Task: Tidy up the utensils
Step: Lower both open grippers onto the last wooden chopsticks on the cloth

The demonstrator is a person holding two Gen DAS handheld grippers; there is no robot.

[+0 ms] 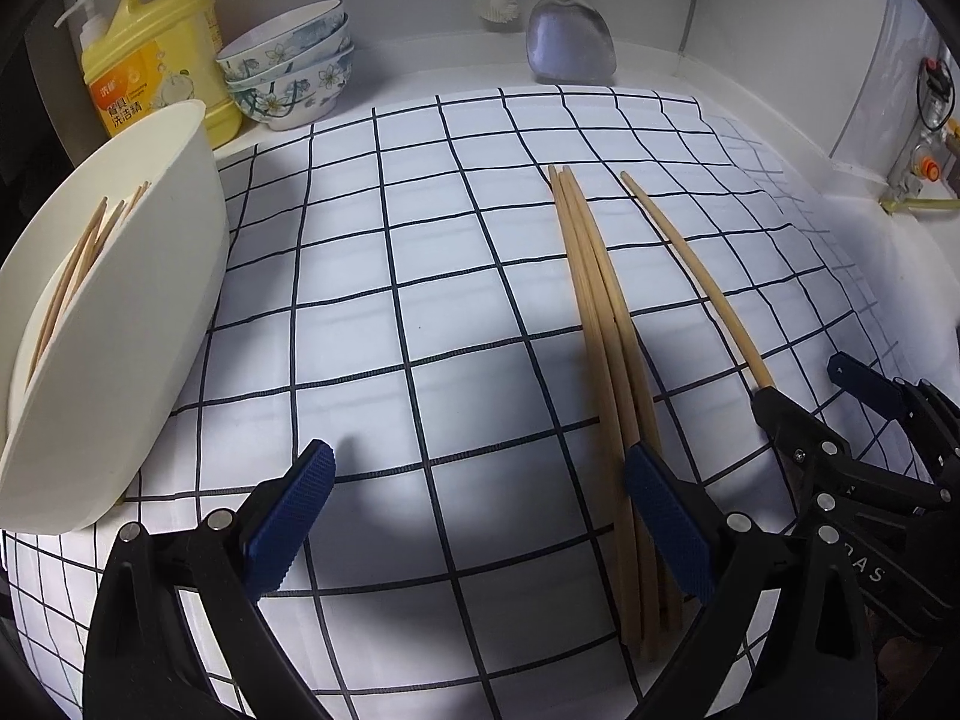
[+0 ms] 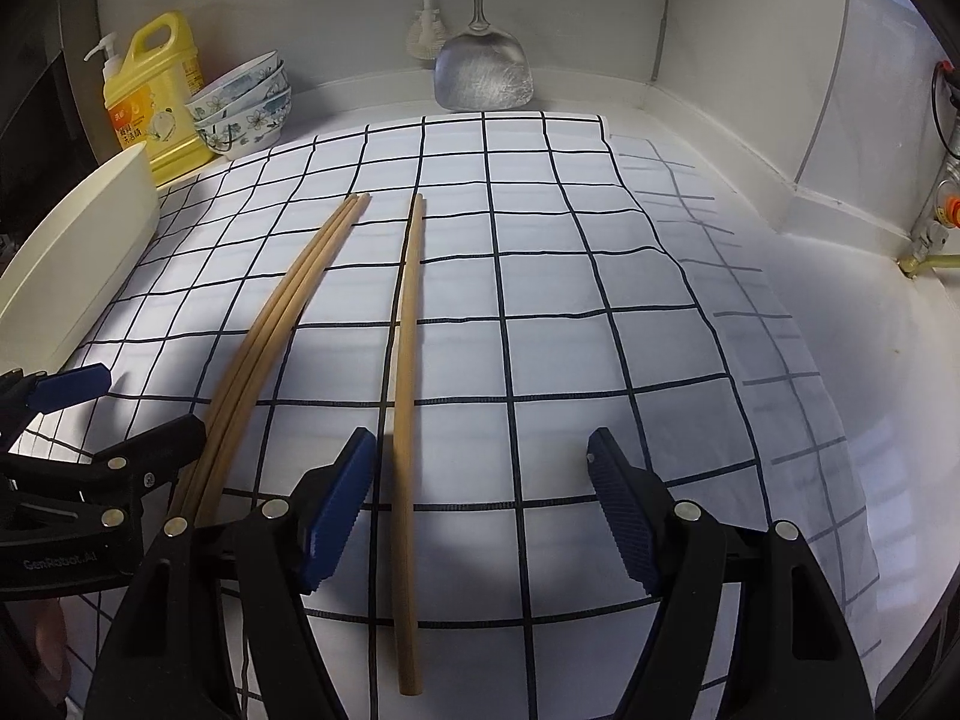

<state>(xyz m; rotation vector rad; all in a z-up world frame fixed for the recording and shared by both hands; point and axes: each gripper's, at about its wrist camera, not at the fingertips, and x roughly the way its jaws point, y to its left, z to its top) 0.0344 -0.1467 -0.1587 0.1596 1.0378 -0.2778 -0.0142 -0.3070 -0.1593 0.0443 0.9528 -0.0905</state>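
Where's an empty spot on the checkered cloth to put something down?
Free: the cloth between the white bin and the three chopsticks, and right of the single chopstick. Crowded: the back left corner, with bowls and soap jug.

Light falls from above and behind, bright on the white cloth with dark grid lines — soft, broad shadows pool near the bottom of both views. Fisheye bending curves the grid and the pale wooden chopsticks; corners go black. Focus is sharp — faint sheen on the steel spatula blade.
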